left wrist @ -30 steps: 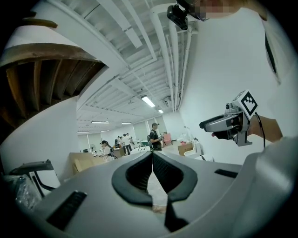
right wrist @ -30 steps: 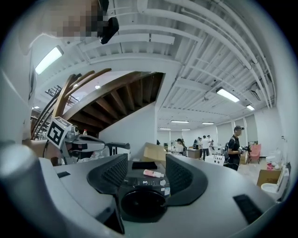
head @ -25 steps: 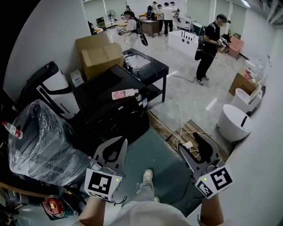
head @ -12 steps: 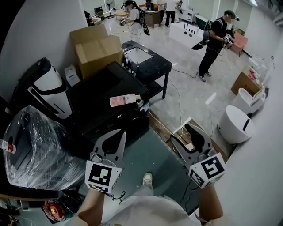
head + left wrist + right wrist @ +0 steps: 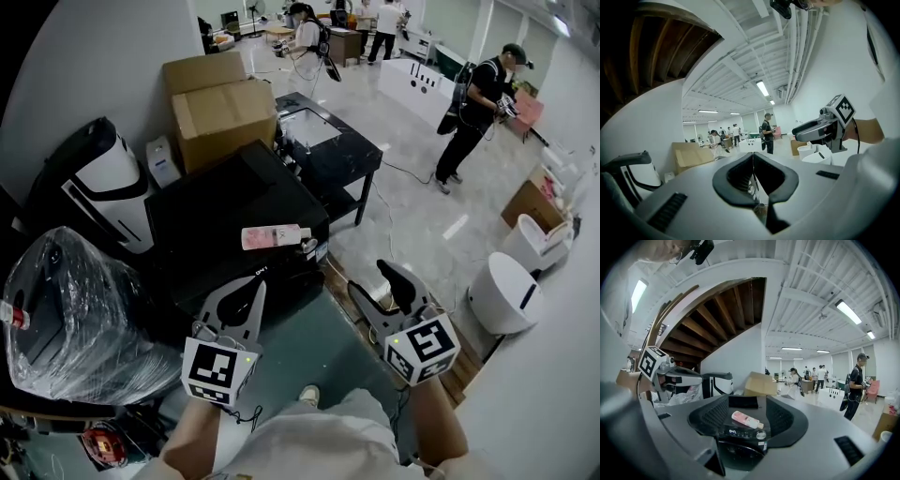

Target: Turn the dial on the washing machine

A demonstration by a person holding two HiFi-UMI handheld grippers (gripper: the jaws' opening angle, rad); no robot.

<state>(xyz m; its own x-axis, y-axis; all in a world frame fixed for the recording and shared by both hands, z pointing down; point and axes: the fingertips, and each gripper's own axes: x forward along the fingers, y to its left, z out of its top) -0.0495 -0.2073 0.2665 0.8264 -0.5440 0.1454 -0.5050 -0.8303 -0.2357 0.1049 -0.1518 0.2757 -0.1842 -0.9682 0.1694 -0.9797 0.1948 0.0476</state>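
The black washing machine (image 5: 225, 211) stands ahead of me with a pink bottle (image 5: 274, 236) lying on its top. In the right gripper view its front panel shows a lit display (image 5: 732, 431) and a silver dial (image 5: 761, 435) under the bottle (image 5: 746, 419). My right gripper (image 5: 371, 280) is open and empty, held in the air to the right of the machine's front corner, short of the dial. Just in front of the machine my left gripper (image 5: 255, 287) is shut on nothing; its jaws (image 5: 753, 157) meet in a thin line.
Cardboard boxes (image 5: 220, 103) and a black side table (image 5: 328, 141) stand behind the machine. A plastic-wrapped bundle (image 5: 75, 309) and a black-and-white appliance (image 5: 94, 187) are at the left. White round tubs (image 5: 502, 291) and floor cables (image 5: 380, 220) lie right. People (image 5: 478, 103) stand at the back.
The right gripper has moved left and forward, closer to the washing machine's front corner. The left gripper stayed near the machine's front. My view has swung slightly.
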